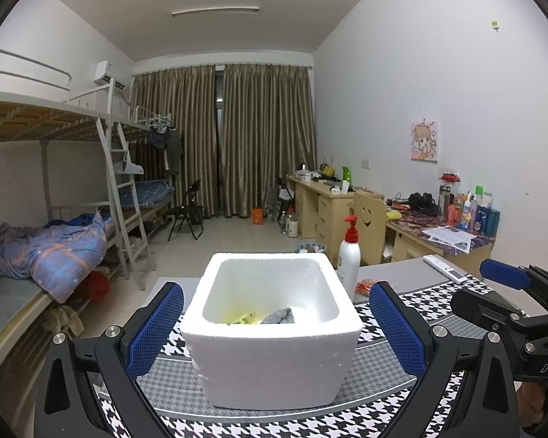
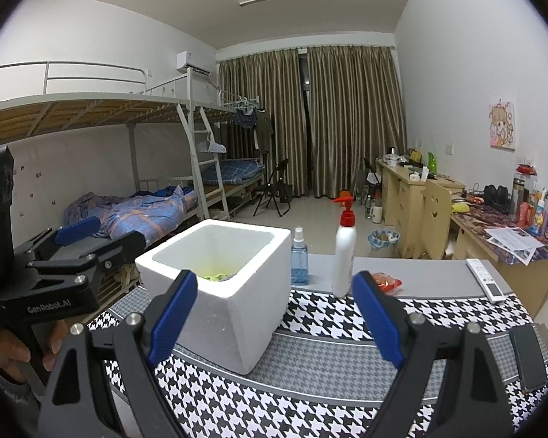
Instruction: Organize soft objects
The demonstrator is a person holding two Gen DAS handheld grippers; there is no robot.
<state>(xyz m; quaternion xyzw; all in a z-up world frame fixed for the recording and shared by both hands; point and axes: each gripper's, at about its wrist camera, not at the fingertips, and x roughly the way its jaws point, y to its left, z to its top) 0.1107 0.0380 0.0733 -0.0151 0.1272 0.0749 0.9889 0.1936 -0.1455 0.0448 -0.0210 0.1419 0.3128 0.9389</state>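
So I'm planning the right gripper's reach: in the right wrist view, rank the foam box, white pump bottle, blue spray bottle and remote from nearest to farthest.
From the right gripper:
1. Foam box, just ahead, left of centre.
2. White pump bottle, ahead, slightly right, behind the patterned mat.
3. Blue spray bottle, behind the box's right corner; close to the pump bottle, hard to separate.
4. Remote, far right table edge.

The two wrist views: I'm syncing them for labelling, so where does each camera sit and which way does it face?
Left wrist: rides the left gripper, facing the foam box head-on; the right gripper shows at its right edge.
Right wrist: rides the right gripper, right of the box, facing the room; the left gripper and a hand show at left.
Shared: box, pump bottle, houndstooth mat, remote.
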